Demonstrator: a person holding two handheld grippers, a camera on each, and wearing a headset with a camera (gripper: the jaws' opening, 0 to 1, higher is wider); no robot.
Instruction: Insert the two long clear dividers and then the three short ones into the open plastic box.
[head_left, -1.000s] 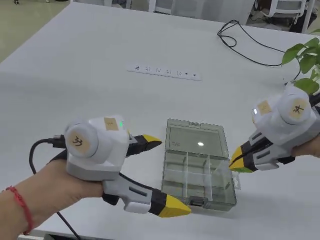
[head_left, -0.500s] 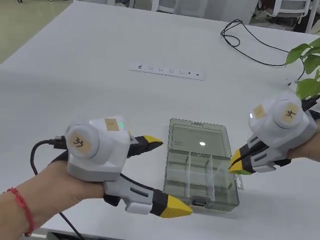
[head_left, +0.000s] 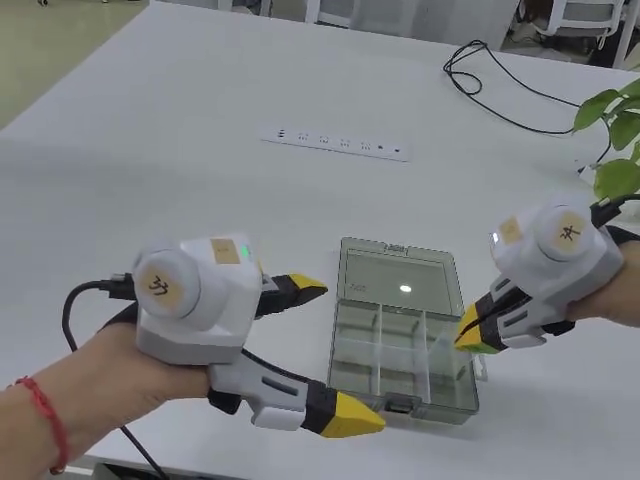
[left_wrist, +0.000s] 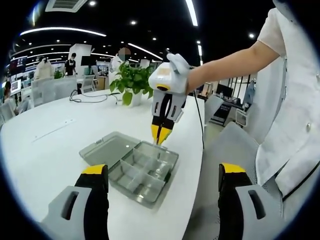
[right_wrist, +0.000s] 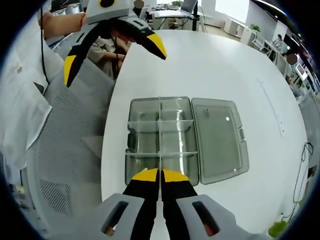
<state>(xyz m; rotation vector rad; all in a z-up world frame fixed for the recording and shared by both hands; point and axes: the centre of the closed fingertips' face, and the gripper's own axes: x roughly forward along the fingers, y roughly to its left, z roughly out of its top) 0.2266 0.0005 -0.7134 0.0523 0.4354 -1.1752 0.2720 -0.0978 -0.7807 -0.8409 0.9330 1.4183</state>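
Smoky clear plastic box, lid open, is sitting near the white tabletop's near edge, with several clear dividers already standing inside. The right gripper is pinching its jaws together, seemingly on one more thin clear divider above the box. The left gripper is holding its jaws wide apart and empty, so probably little is remaining.

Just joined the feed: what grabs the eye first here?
The clear plastic box sits at the near edge of the white table, lid flat open and dividers already forming compartments. The right gripper is shut, tips at the box's right side, while the left gripper is spread wide open beside its left.
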